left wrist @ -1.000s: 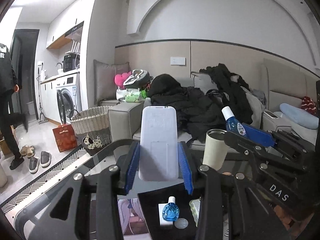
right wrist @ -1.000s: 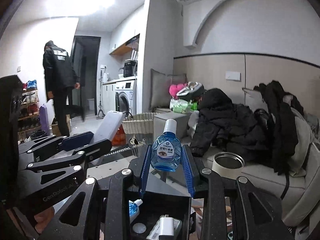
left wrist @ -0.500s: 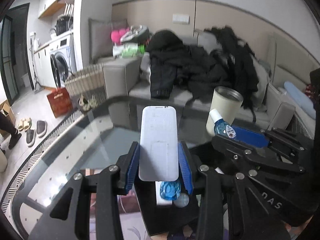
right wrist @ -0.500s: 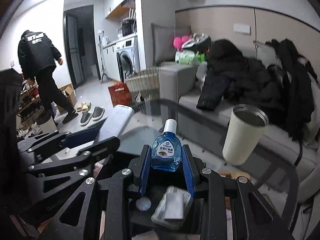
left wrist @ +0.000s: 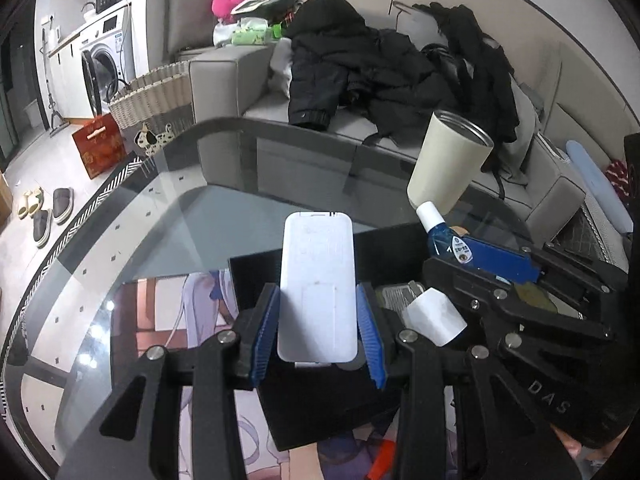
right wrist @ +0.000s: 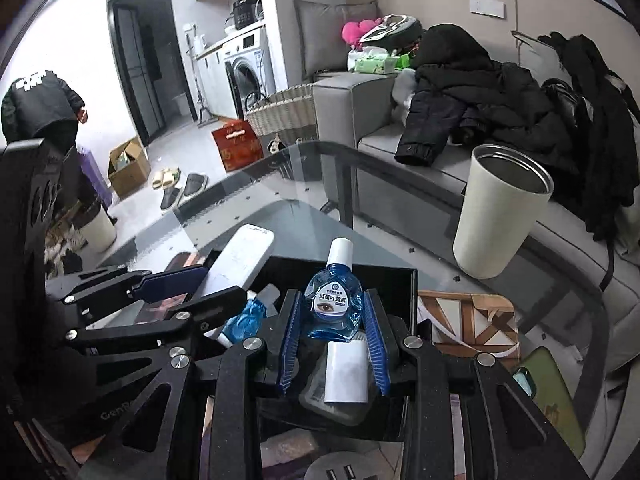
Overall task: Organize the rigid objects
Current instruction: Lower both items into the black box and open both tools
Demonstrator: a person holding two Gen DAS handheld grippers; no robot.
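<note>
While tilted down, both claws grip: left claw (left wrist: 316, 320) remote (left wrist: 316, 280), right claw (right wrist: 334, 332) bottle (right wrist: 334, 308).

Glass table (left wrist: 168, 216) carries black tray (right wrist: 384, 276), cream cup (right wrist: 500, 216)

white remote (left wrist: 317, 292), blue bottle (right wrist: 334, 308), cream cup (right wrist: 500, 216)

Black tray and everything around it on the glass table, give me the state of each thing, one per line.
Black tray: open, items inside.
White remote: held in left gripper.
Eye-drop bottle: capped, held upright in right gripper.
Second eye-drop bottle: lying in tray.
Cream cup: upright, lidless.
</note>
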